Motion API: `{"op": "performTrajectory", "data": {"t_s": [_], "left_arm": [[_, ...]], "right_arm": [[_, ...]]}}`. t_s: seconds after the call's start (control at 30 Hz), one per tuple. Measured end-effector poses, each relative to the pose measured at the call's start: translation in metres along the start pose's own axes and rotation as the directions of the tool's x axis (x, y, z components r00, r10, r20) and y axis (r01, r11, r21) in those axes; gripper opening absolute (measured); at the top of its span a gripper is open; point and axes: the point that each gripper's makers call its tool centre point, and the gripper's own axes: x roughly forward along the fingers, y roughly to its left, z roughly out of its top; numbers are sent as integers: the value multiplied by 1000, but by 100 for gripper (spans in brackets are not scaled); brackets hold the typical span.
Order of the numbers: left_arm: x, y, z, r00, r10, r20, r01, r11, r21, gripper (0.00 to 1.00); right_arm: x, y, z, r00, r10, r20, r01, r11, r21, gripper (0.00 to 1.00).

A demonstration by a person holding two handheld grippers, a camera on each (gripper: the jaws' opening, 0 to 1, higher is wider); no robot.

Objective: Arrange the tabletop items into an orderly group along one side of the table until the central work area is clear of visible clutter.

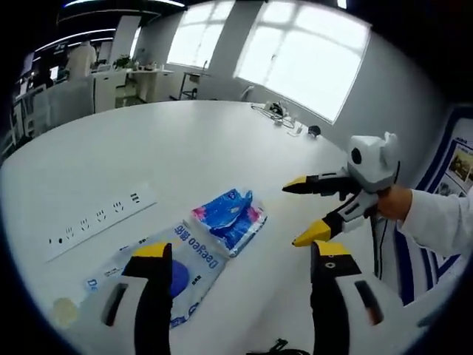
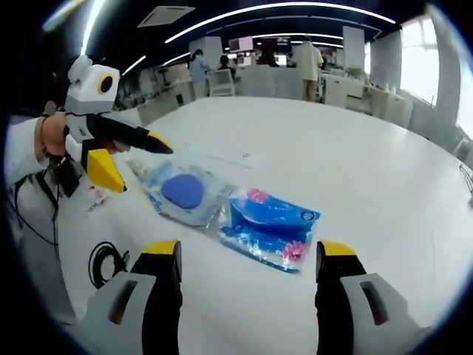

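Two packets lie side by side on the white table [image 1: 185,140]. One is a blue wet-wipe packet [image 1: 229,218] [image 2: 270,225]. The other is a clear packet with a blue disc inside [image 1: 177,274] [image 2: 185,192]. My left gripper [image 1: 240,251] is open and hovers over the near end of the packets, holding nothing; from the other side it [image 2: 140,166] appears beside the clear packet. My right gripper [image 2: 250,250] is open too, just short of the blue packet. It [image 1: 298,213] enters the left gripper view from the right, held in a hand with a white sleeve.
A flush socket strip [image 1: 96,222] [image 2: 222,155] is set into the table near the packets. A coiled black cable [image 2: 107,259] lies at the table edge. More cables and small items [image 1: 277,111] sit at the far end by the windows. Desks and people stand beyond [image 2: 259,66].
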Motion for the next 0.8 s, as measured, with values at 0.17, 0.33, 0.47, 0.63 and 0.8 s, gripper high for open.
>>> {"op": "performTrajectory", "data": {"t_s": [0.17, 0.33, 0.47, 0.63, 0.8], "left_arm": [[-21, -5, -2, 1000, 3, 18, -3, 1000, 12, 78], [-41, -14, -6, 999, -8, 35, 7, 1000, 25, 79], [-56, -18, -10, 999, -7, 49, 6, 1000, 21, 79], [-80, -20, -22, 998, -1, 57, 0, 1000, 20, 79], [-100, -20, -31, 998, 12, 68, -13, 1000, 8, 79]], "right_arm": [[-3, 20, 4, 1000, 19, 17, -19, 1000, -5, 79], [-8, 43, 5, 999, 39, 22, -39, 999, -13, 80], [-12, 61, 5, 998, 51, 25, -51, 999, -12, 80], [-16, 80, 4, 998, 64, 26, -64, 998, -20, 80], [-20, 98, 1, 997, 76, 19, -75, 997, -28, 80]]}}
